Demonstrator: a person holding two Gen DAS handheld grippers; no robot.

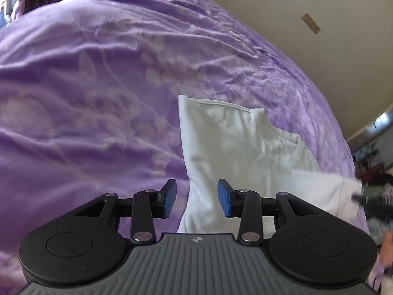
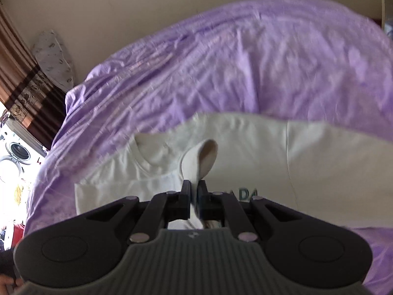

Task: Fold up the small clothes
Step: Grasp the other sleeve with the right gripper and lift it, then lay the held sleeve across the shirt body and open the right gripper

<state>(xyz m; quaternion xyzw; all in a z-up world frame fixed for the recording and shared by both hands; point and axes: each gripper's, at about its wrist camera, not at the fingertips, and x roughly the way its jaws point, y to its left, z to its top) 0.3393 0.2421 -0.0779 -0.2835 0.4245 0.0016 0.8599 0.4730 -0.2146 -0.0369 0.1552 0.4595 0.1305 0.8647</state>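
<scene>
On the purple bedspread (image 2: 245,61) lies the white T-shirt (image 2: 319,167), partly folded, and my right gripper (image 2: 194,191) has its jaws pressed together on a fold of its cloth. My left gripper (image 1: 197,196) hangs over the shirt's near edge with jaws spread, gripping nothing. With only one side pinched, I judge a pull could drag the whole shirt askew and undo the fold.

T-shirt (image 2: 307,162) lies on bedsheet (image 2: 221,61), partly folded. Right gripper (image 2: 194,191) pinches a fold of it. Left gripper (image 1: 197,198) hangs over the shirt's edge (image 1: 235,152).
</scene>
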